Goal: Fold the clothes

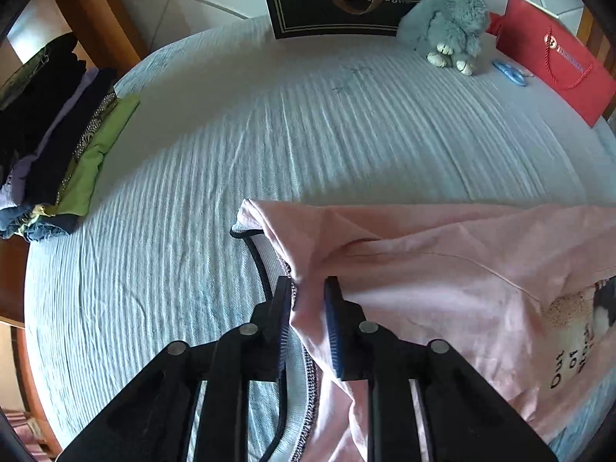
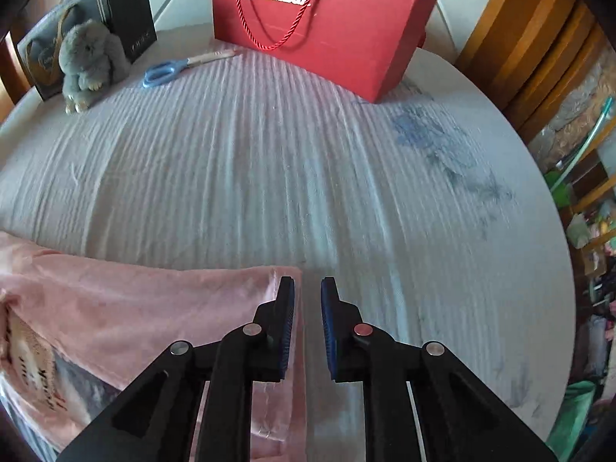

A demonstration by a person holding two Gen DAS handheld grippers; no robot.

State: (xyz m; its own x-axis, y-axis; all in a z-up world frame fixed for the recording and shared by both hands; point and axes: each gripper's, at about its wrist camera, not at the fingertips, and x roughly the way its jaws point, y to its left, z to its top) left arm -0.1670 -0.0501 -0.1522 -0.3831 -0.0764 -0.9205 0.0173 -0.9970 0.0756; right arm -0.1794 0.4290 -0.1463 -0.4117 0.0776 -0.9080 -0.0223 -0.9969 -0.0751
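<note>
A pink shirt (image 1: 442,269) with a printed picture and black lettering lies on the ribbed light-blue cover (image 1: 231,154); its white neckline with dark trim (image 1: 265,269) shows to the left. My left gripper (image 1: 308,283) is shut on a bunched fold of the pink cloth beside the neckline, and creases radiate from the pinch. In the right wrist view the pink shirt (image 2: 134,308) lies flat at lower left. My right gripper (image 2: 307,283) hovers over its right edge, jaws slightly apart, with the edge running under the gap and nothing pinched.
Folded clothes (image 1: 69,146) are stacked at the left edge. At the back stand a black gift bag (image 1: 346,0), a grey plush rabbit (image 1: 446,23), blue scissors (image 2: 165,71) and a red bag (image 2: 319,27). Wooden furniture (image 2: 539,46) lies beyond the right side.
</note>
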